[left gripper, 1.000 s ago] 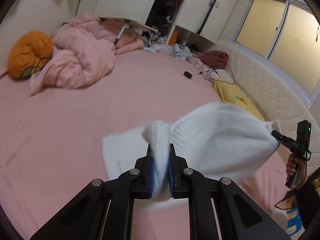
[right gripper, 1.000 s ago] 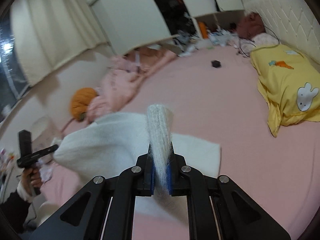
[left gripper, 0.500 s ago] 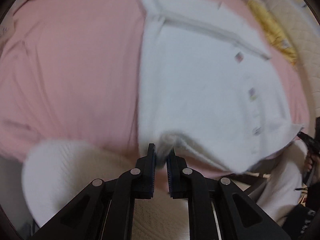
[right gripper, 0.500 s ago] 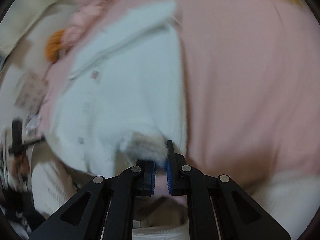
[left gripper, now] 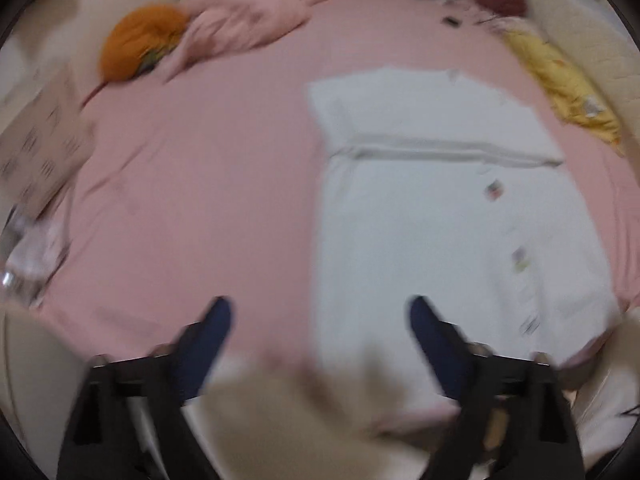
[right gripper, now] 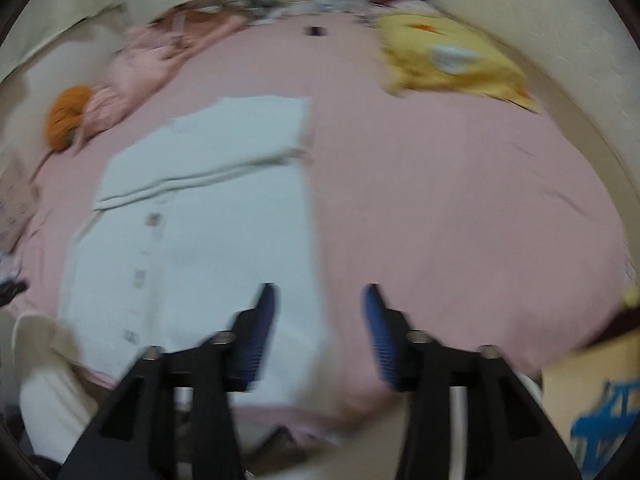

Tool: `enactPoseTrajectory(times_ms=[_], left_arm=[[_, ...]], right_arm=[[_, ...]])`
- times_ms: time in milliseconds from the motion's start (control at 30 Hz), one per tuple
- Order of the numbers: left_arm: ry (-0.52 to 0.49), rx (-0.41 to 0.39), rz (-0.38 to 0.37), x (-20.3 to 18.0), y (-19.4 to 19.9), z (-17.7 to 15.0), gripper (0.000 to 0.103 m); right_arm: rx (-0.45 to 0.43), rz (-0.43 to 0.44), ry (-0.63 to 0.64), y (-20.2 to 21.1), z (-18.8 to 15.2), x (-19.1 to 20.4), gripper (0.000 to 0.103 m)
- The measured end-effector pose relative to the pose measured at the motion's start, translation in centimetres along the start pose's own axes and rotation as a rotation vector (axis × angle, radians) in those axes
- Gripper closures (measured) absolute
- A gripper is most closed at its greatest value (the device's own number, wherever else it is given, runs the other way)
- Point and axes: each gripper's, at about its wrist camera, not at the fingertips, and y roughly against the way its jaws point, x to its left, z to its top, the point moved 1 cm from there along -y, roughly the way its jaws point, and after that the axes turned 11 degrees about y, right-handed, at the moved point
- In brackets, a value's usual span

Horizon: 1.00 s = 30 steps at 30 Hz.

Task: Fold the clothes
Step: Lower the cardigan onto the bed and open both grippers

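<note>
A white knit cardigan lies spread flat on the pink bed, with a row of small buttons down one side and a folded band across its far part. It also shows in the right wrist view. My left gripper is open and empty above the cardigan's near left edge. My right gripper is open and empty above the cardigan's near right edge. Both views are blurred by motion.
An orange cushion and a crumpled pink quilt lie at the far left of the bed. A yellow pillow lies at the far right. A cardboard box stands beside the bed at the right.
Both grippers laid the cardigan down flat on the bed, let go of it and opened wide. They have drawn back toward the near edge.
</note>
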Motion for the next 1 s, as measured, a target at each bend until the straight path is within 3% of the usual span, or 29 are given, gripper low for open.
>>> enactPoseTrajectory(times_ms=[100, 233, 267, 333, 467, 533, 667, 767, 833, 867, 933, 1000], left_arm=[[-0.028, 0.047, -0.054, -5.2, -4.1, 0.6, 0.007], [-0.04, 0.219, 0.051, -8.4, -10.6, -1.7, 0.007], [-0.053, 0.26, 0.096, -8.4, -11.7, -3.1, 0.006], [-0.033, 0.267, 0.1, -7.4, -11.7, -4.9, 0.004], [0.093, 0.337, 0.04, -3.9, -10.9, -6.5, 0.0], [0.115, 0.348, 0.047, -3.4, -10.0, -6.0, 0.003], [0.048, 0.179, 0.029, -5.4, -6.3, -4.5, 0.003], [0.0, 0.236, 0.058, -6.7, -8.8, -5.0, 0.001], [-0.008, 0.297, 0.097, -6.7, -11.1, -6.3, 0.0], [0.004, 0.3, 0.091, -6.3, -11.6, -6.9, 0.0], [0.025, 0.289, 0.071, -5.8, -11.4, -7.0, 0.0], [0.046, 0.273, 0.055, -5.5, -11.1, -6.6, 0.0]], right_arm=[[0.045, 0.126, -0.027, -5.9, 1.3, 4.6, 0.03], [0.258, 0.008, -0.156, -12.5, -1.4, 6.1, 0.03], [0.256, -0.007, -0.158, -12.2, -2.5, 6.2, 0.03], [0.241, -0.03, -0.125, -10.9, -4.2, 6.7, 0.03], [0.417, 0.019, -0.099, -10.2, -6.7, 6.9, 0.028], [0.382, 0.035, -0.084, -9.1, -5.6, 7.1, 0.028], [0.187, 0.024, 0.01, -7.1, -0.9, 9.3, 0.028], [0.237, -0.016, 0.09, -10.2, 0.3, 11.4, 0.027], [0.353, -0.009, 0.089, -12.6, -1.4, 11.1, 0.027], [0.368, 0.005, 0.069, -13.2, -2.4, 10.8, 0.023], [0.299, 0.014, 0.074, -12.5, -3.4, 10.5, 0.022], [0.287, 0.015, 0.098, -12.0, -3.6, 10.6, 0.022]])
